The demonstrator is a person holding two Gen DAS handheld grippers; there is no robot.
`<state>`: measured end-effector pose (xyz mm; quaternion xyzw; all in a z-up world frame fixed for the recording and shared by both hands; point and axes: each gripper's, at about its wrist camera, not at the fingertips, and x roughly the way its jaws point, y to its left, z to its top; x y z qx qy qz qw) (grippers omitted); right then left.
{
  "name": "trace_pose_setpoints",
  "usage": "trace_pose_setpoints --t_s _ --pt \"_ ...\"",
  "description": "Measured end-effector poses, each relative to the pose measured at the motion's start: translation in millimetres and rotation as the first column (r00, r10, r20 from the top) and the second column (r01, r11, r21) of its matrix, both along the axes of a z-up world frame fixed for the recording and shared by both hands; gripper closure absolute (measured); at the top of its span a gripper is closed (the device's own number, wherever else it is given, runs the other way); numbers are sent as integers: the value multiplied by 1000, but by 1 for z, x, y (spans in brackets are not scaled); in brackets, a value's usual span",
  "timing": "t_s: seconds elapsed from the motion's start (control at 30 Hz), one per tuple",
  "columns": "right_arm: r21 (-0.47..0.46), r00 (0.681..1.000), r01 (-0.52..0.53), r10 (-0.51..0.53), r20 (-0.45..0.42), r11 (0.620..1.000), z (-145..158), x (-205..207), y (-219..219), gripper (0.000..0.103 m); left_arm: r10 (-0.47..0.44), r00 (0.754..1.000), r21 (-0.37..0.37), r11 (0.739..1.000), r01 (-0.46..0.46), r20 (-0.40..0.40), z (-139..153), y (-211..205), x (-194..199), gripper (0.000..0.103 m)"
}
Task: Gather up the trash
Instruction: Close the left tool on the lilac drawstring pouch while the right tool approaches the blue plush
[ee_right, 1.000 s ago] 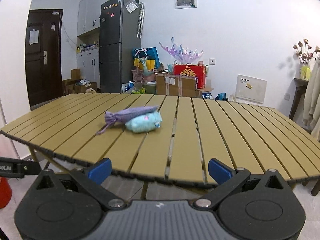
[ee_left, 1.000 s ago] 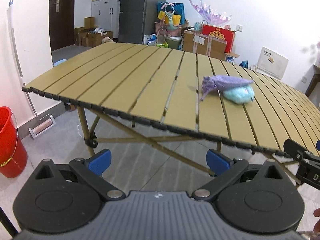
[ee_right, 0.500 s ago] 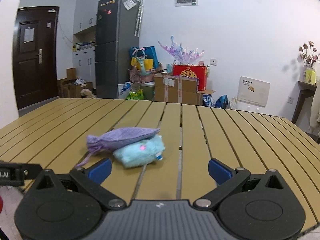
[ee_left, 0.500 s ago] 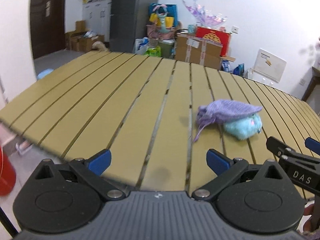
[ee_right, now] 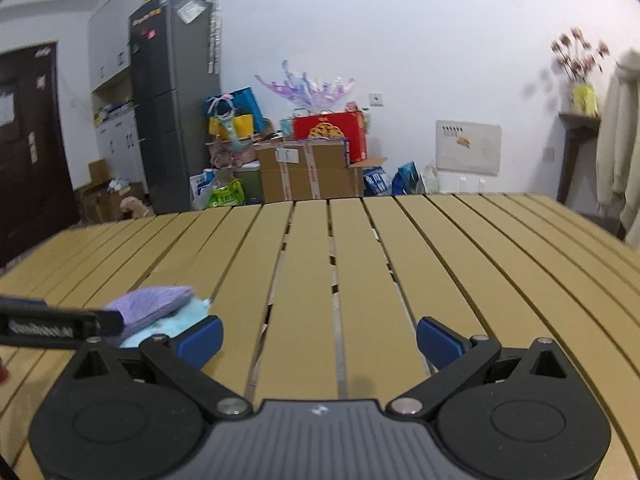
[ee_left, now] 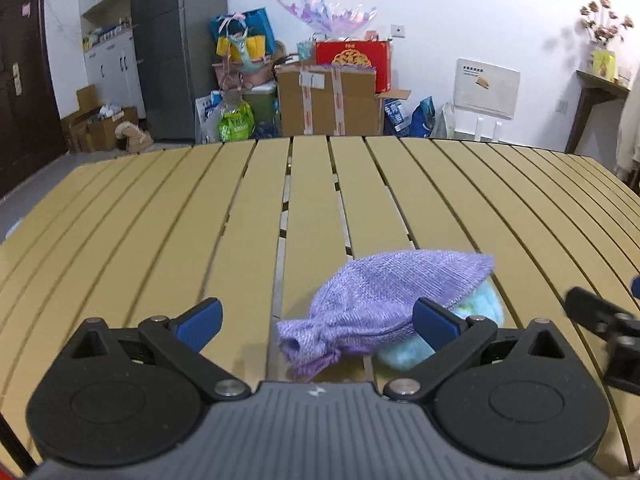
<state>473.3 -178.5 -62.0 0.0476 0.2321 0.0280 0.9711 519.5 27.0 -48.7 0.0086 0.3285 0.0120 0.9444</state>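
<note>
Slatted table (ee_left: 160, 240) left bare
Only the purple pouch (ee_left: 392, 300), laid over a blue plush (ee_left: 480, 304), is met.

left wrist: low, close behind purple pouch (ee_left: 384, 300) | right wrist: low, rightward | shared: slatted table (ee_right: 352, 264), pouch

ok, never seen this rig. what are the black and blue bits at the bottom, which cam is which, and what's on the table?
There is no robot arm: a person holds a two-finger gripper in each hand, and each carries a fisheye camera looking forward along its fingers. The black linkages and blue pads at the bottom are that gripper's own fingers. In the left wrist view the left gripper is open, with a purple pouch between its pads, not yet gripped. The pouch lies over a light blue fluffy thing on the slatted table. In the right wrist view the right gripper is open over bare slats and holds nothing; pouch and left gripper show at its left edge.
</note>
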Motion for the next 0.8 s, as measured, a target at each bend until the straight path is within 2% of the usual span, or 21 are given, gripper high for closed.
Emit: trace_pose_setpoints --t_s 0.2,0.3,0.37,0.4,0.43,0.47,0.5,0.57,0.8 --pt "24 1000 16 -15 -23 1000 -11 12 -13 0 -20 999 -209 978 10 -45 -17 23 13 1" --pt "31 999 23 -22 -27 999 -13 13 -15 0 -33 999 -287 958 20 -42 -21 33 9 16" --pt "30 999 26 -26 -22 999 -12 13 -14 0 -44 998 -325 945 30 -36 -21 35 5 33" --pt "30 999 28 -28 -21 999 -12 13 -14 0 -43 999 -327 944 31 -30 -21 34 2 35" --pt "32 999 29 -28 -21 999 -12 12 -14 0 -40 999 -320 947 31 -23 -21 34 -2 44" --pt "35 999 29 -28 -22 999 -13 11 -14 0 -44 999 -316 948 37 -14 -20 33 -4 59" --pt "37 999 29 -28 -23 999 -14 11 -14 0 -46 999 -313 949 41 -8 -19 32 -7 65" --pt "39 999 27 -27 -24 999 -14 11 -14 0 -29 1000 -296 955 29 5 -18 30 -9 69" --pt "43 1000 9 -8 -28 999 -16 10 -7 0 21 995 -287 958 9 101 -5 34 -45 69"
